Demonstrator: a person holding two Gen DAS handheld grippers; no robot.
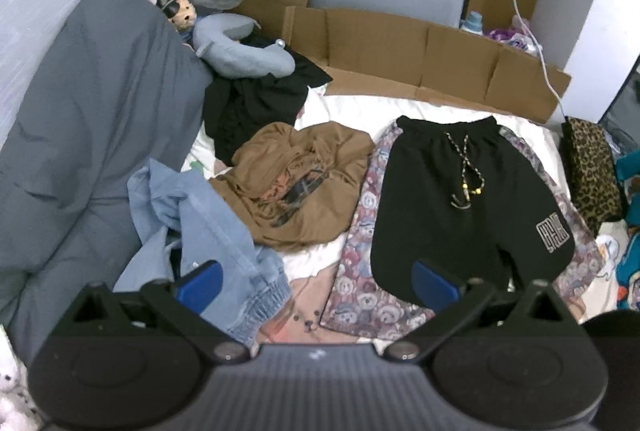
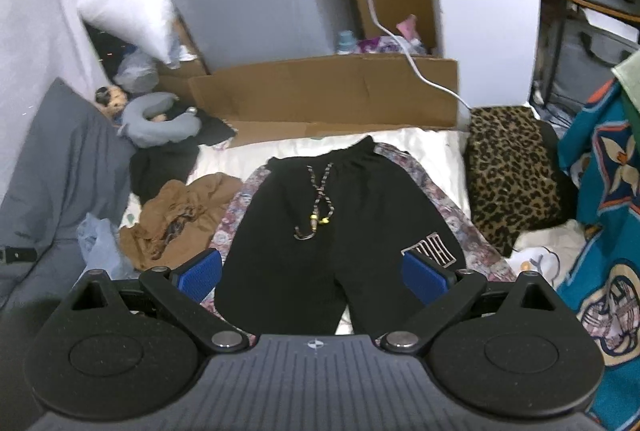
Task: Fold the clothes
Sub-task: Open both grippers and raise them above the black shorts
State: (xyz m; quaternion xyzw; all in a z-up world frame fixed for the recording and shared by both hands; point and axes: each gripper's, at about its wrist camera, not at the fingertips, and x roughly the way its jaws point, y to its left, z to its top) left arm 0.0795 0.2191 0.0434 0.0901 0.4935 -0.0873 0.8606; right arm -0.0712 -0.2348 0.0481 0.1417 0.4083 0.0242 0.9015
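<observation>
Black shorts (image 1: 448, 199) (image 2: 344, 231) with a beaded drawstring and a grey logo lie flat on a bear-print cloth (image 1: 360, 243) (image 2: 236, 215) on the white bed. To their left sit a crumpled brown shirt (image 1: 300, 179) (image 2: 176, 219), light blue denim (image 1: 200, 227) (image 2: 100, 243) and a black garment (image 1: 252, 107) (image 2: 164, 163). My left gripper (image 1: 316, 281) hovers open above the near edge, between the denim and the shorts. My right gripper (image 2: 312, 273) is open above the shorts' legs, nothing between its blue pads (image 2: 200, 271).
A grey duvet (image 1: 88, 135) fills the left side, with a neck pillow (image 1: 244, 51) and a plush toy behind it. Flat cardboard (image 1: 420, 51) lines the far edge. A leopard-print bag (image 2: 508, 179) and a teal printed cloth (image 2: 600, 215) stand on the right. A white cable (image 2: 400, 43) hangs down.
</observation>
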